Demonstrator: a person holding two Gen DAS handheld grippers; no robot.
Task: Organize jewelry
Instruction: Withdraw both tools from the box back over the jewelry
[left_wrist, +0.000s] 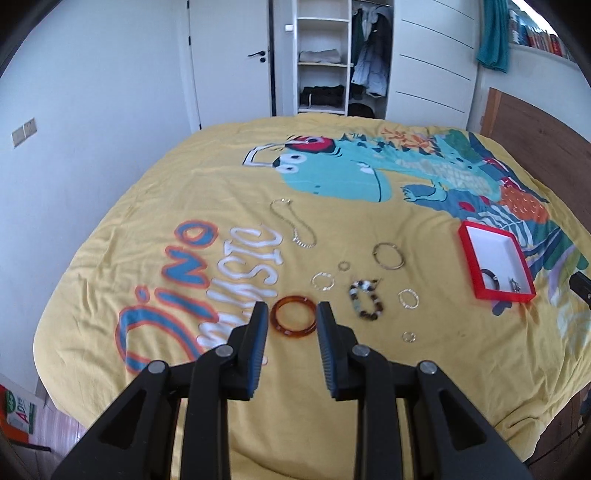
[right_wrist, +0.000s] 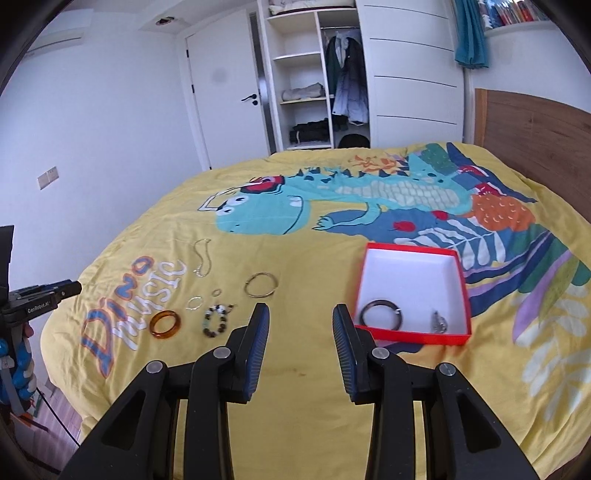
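Both the left gripper (left_wrist: 289, 308) and right gripper (right_wrist: 300, 311) hang released and empty above the bedspread (left_wrist: 221, 192); the red box (right_wrist: 413, 291) sits at centre right.

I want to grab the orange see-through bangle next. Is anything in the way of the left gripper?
Nothing visible is. The left gripper is open and empty, and the amber translucent plastic bangle lies flat on the yellow dinosaur bedspread, showing right between the fingers. The speckled beaded bracelet lies off to its right, apart.

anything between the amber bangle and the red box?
Yes. In the left wrist view, the beaded bracelet and a thin silver hoop lie between the amber bangle and the red box.
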